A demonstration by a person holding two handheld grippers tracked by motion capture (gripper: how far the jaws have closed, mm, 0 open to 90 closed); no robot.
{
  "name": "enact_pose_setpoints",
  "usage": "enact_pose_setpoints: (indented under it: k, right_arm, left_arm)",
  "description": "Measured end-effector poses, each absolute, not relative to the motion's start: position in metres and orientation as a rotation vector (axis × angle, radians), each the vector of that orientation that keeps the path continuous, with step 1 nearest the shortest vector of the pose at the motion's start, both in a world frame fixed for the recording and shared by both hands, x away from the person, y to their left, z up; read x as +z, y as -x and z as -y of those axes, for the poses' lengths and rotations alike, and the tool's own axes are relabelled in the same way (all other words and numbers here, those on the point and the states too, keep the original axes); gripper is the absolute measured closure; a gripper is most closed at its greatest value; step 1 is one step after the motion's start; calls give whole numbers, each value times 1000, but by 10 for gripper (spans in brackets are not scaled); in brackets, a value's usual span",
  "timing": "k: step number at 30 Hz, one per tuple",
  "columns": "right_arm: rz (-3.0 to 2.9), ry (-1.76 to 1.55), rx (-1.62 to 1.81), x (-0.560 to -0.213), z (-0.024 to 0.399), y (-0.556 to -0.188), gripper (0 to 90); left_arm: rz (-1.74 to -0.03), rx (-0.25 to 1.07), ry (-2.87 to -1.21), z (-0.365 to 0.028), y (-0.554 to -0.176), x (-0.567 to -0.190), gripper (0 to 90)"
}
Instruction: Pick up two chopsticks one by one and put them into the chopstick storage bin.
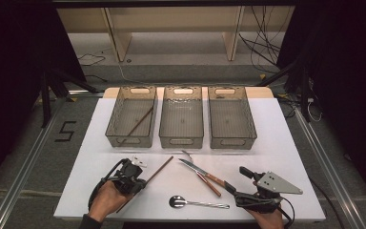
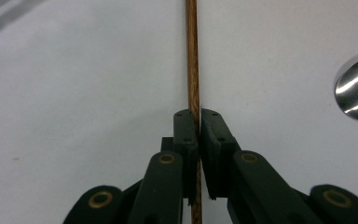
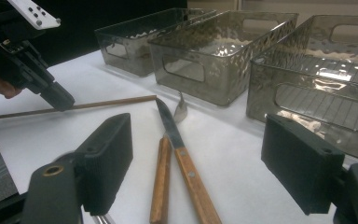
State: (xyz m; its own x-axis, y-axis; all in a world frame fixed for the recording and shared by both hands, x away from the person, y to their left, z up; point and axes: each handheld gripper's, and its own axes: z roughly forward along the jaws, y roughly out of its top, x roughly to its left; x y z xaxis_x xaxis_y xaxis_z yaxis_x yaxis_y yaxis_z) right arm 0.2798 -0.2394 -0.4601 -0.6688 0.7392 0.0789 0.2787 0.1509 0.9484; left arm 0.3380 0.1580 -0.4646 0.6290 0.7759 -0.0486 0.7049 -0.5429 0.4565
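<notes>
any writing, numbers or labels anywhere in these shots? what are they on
"5": a large dark numeral marked on the grey floor to the left of the white table, seen in the high view.
No other readable text: the three grey bins, the knife, the spoon, the chopstick and the grippers carry no legible words or brands.

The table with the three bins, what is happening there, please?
A person holds a gripper in each hand. The left gripper is shut on a wooden chopstick lying on the white table. The right gripper stands open near a knife. Another chopstick already lies in the left bin.
</notes>
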Motion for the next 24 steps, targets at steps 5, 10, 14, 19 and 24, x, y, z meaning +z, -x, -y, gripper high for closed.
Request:
enact_pose_setpoints:
  k: [5,10,14,19,24]
  right_arm:
    - [-2031,-971,1528,-460,239,-280,253]
    - [-2033,-969,1528,-460,239,-280,253]
    - [-2033,-972,1526,-460,239,-280,253]
    - [-2035,-965,1526,-461,238,-280,253]
    - [-2033,-966,1527,-461,238,-280,253]
  left_arm:
    - [-1170,211,-2418,-159,-339,-466,849]
    - [-1183,173,-2450,-160,-342,-470,846]
    - [-1208,147,-2492,-155,-344,-469,835]
    - [-1235,128,-2513,-152,-348,-468,832]
    - [-1223,133,-2518,-152,-347,-468,838]
